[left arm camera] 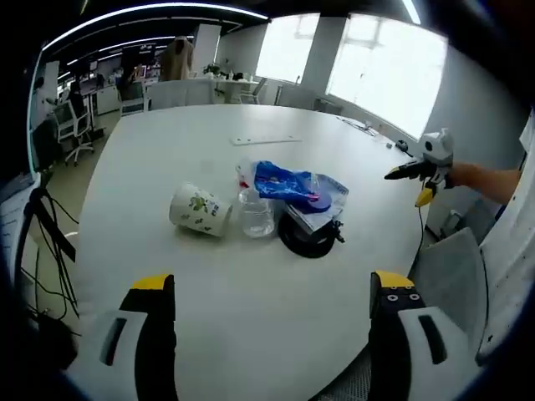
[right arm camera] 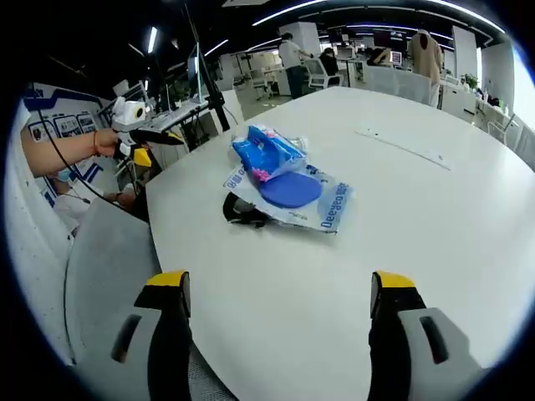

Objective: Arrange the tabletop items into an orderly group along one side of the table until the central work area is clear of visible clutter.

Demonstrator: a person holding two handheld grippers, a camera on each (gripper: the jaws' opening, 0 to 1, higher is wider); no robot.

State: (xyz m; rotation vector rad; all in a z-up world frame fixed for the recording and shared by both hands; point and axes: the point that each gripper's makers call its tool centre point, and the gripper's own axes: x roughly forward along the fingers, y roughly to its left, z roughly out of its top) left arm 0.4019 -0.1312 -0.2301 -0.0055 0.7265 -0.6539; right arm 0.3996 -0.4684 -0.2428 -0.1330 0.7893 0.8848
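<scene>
In the left gripper view, your left gripper (left arm camera: 272, 292) is released at frame bottom; at centre of the round white table (left arm camera: 167, 150) sit a tipped printed paper cup (left arm camera: 200, 210), clear plastic bottle (left arm camera: 256, 213), blue plastic packet (left arm camera: 294, 188) and black round object (left arm camera: 307, 236). In the right gripper view, your right gripper (right arm camera: 280, 292) is released below the packet (right arm camera: 280, 180), at upper centre.

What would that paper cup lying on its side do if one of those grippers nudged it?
The paper cup lies on its side on the smooth white table, so it would probably roll, likely curving, since it looks tapered. It seems empty and thin-walled, so it is probably light and may crumple if squeezed hard. The clear plastic bottle stands close beside it and might get bumped.
</scene>
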